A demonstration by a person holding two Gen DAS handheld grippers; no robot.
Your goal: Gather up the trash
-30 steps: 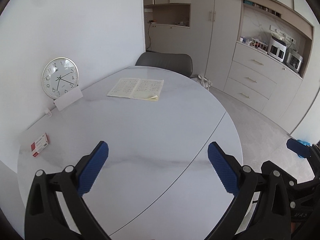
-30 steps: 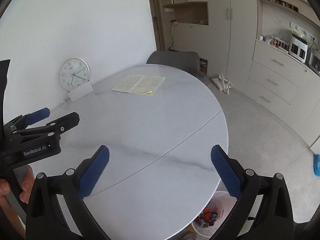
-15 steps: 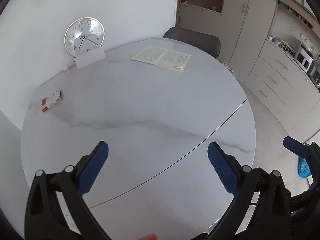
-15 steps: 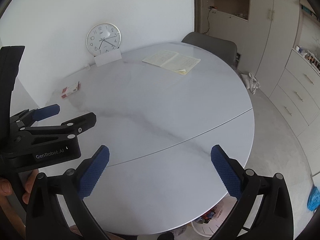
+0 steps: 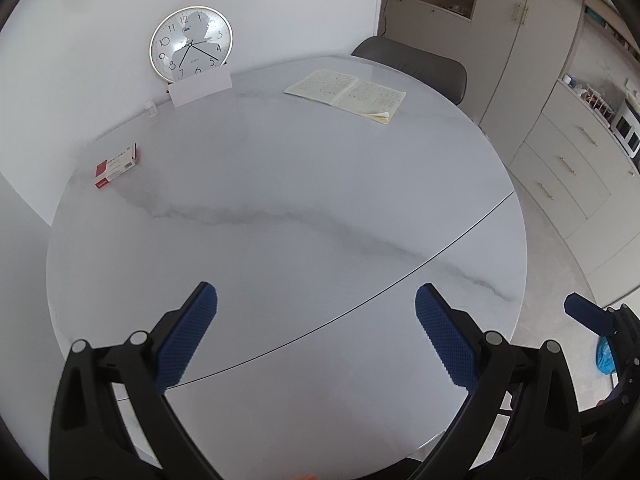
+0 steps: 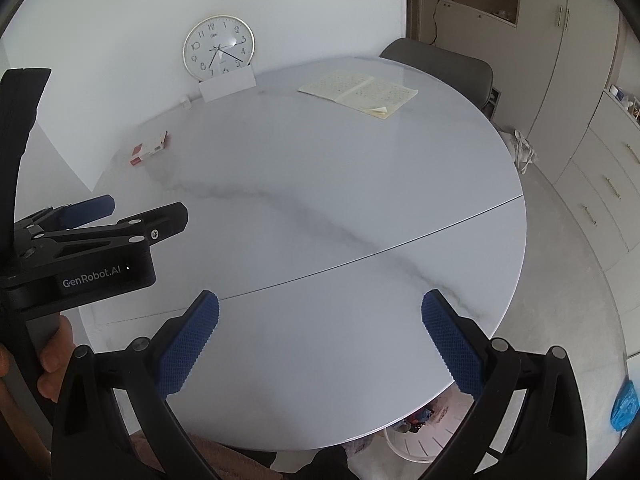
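Both grippers, left [image 5: 316,334] and right [image 6: 320,340], fingers spread, holding nothing. Surface [image 5: 280,184]: one red-white box [image 5: 116,165] left, one open notebook [image 5: 346,95] top, one clock [image 5: 191,49].

Your trash bin [image 6: 416,438], a white slatted basket holding colourful scraps, stands on the floor under the table's [image 6: 360,184] near edge.

A round table [image 5: 280,208] stands against a wall. On it, a clock [image 5: 191,49] leans at the back, a small box [image 5: 116,165] lies left, and an open notebook [image 5: 346,94] lies far right. A chair [image 5: 412,66] sits behind.

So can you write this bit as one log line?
left gripper: open, empty | right gripper: open, empty | small red-and-white box: untouched on round white marble table
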